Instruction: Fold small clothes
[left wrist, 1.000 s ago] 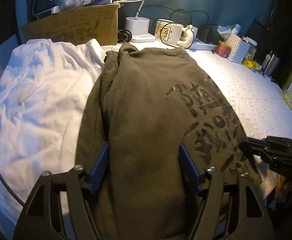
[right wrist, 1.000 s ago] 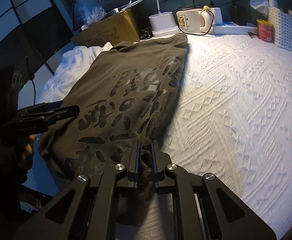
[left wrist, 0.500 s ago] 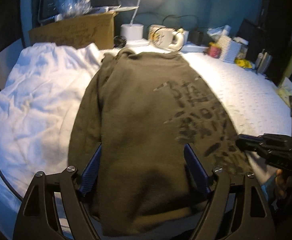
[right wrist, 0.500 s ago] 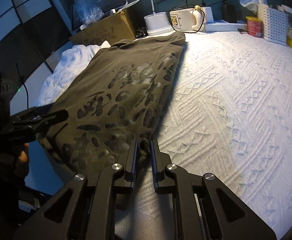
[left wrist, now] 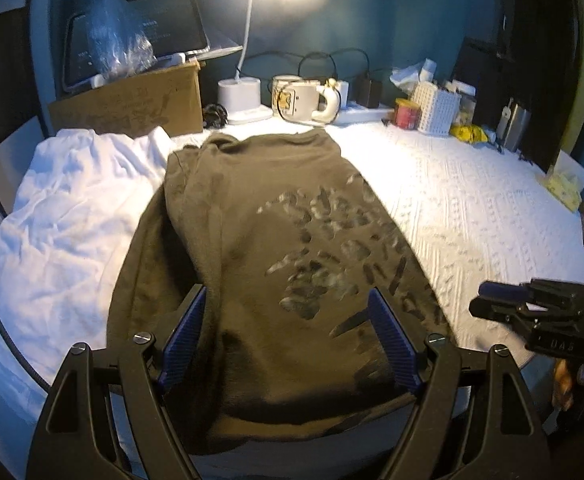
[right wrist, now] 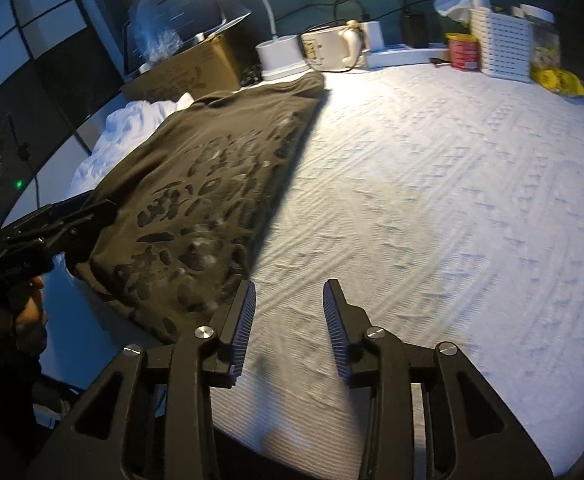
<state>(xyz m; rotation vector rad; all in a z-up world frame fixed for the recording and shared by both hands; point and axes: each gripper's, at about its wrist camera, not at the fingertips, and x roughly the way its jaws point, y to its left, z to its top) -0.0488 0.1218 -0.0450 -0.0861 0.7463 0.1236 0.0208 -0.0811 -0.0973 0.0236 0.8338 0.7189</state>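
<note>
Right gripper (right wrist: 290,312) opening, empty, beside the shirt (right wrist: 212,184).

Olive-brown shirt (left wrist: 252,248) with a dark printed pattern, folded lengthwise into a long narrow panel, print facing up. It lies flat on the white textured bedspread (left wrist: 471,216), its near hem at the bed's edge, partly overlapping a crumpled white garment (left wrist: 64,220).

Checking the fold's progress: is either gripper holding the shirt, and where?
No. The right gripper is opening over bare bedspread; the left gripper stands open over the shirt.
</note>
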